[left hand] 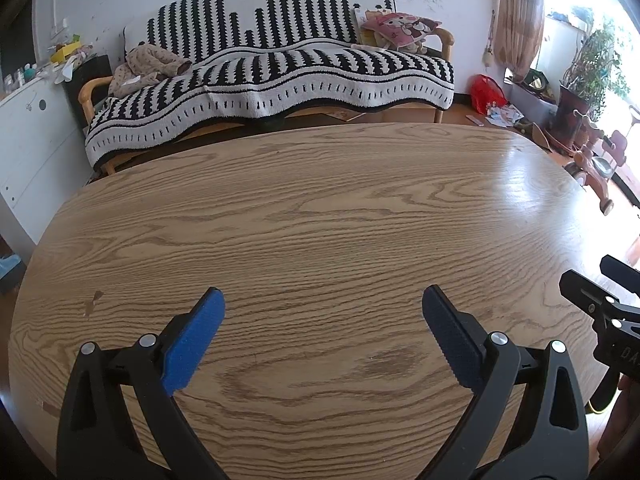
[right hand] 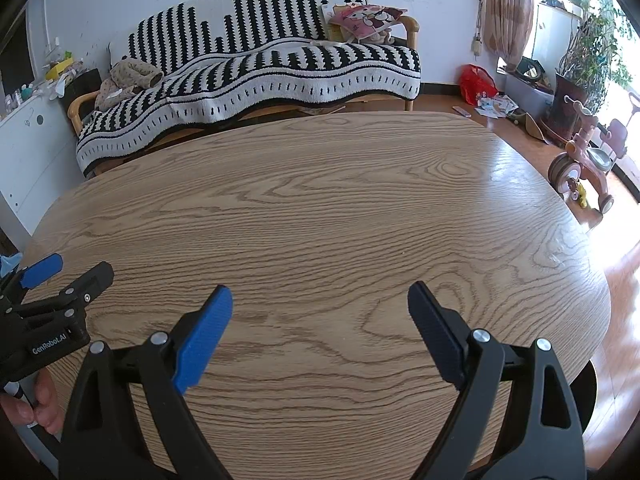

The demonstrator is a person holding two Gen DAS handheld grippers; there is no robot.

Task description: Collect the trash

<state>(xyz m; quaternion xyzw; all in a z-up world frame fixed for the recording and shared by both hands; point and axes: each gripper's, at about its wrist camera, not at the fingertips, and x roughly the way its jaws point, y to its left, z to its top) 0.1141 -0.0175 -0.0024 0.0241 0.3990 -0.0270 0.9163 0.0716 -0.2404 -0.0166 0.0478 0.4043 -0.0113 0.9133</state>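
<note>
Both the left gripper [left hand: 323, 300] and right gripper [right hand: 320, 298] hover wide apart and empty over the bare table [left hand: 320, 208]. No trash shows on it; scattered papers [right hand: 494, 106] lie far right on the floor. Next, likely locate something to pick.

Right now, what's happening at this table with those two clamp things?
A person holds a gripper in each hand over a bare wooden table. The left gripper and the right gripper are both open and hold nothing. No trash shows on the tabletop; the only litter in view is scattered paper on the floor beside a red bag, past the striped sofa. Collecting hasn't begun.
</note>
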